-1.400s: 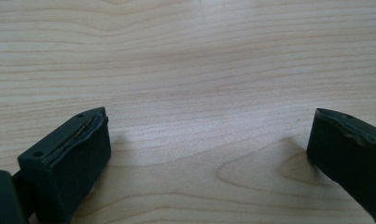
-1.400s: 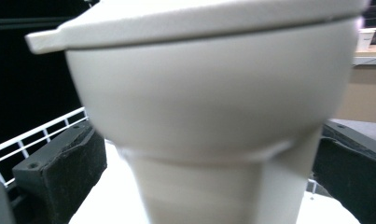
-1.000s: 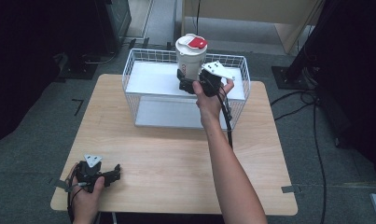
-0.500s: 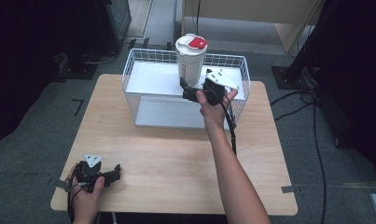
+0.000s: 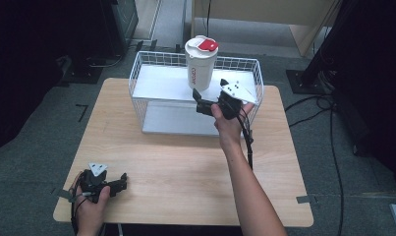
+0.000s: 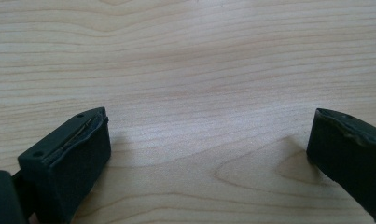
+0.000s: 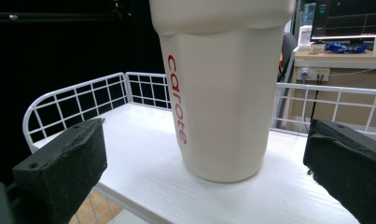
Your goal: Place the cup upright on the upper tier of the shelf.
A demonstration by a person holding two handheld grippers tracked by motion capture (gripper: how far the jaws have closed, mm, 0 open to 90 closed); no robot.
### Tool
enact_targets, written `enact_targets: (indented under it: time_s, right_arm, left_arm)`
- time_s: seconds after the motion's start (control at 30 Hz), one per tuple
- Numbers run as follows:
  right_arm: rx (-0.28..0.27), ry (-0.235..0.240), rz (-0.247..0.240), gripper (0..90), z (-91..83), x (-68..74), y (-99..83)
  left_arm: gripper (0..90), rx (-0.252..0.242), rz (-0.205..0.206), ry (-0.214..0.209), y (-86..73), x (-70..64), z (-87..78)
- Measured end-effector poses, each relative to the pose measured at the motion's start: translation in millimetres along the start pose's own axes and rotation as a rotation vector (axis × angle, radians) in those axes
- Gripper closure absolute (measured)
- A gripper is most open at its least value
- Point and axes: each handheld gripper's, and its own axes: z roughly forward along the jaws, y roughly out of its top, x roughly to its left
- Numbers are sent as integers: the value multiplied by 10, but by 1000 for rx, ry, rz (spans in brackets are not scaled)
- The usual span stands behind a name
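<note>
Tumbler [image 7: 221, 88] stood upright on the basket's [image 5: 141, 69] white shelf between the right gripper's [image 5: 201, 101] wide jaws, so closing squarely on its lower body seemed wise.

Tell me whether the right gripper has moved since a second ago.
Yes. The right gripper has backed off the cup, toward the basket's near edge, jaws open.

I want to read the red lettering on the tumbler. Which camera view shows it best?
The right gripper view: the cream tumbler stands close between the open jaws, and the red letters read "carote". The high view shows the whole tumbler with its red-tabbed lid, lettering tiny.
</note>
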Motion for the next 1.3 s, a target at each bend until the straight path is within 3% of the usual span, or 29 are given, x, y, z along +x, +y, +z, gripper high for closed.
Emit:
enact_targets:
  time_s: [0.67,1.07,1.3]
  right_arm:
    - [-3,-5,-9,0,-407,-69,-194]
    - [20,-46,-31,0,-663,-225,-405]
    - [29,-67,-18,0,-823,-325,-495]
  left_arm:
    - [0,-2,0,1,0,0,1]
    - [0,-2,-1,1,0,0,1]
    - [0,-2,0,1,0,0,1]
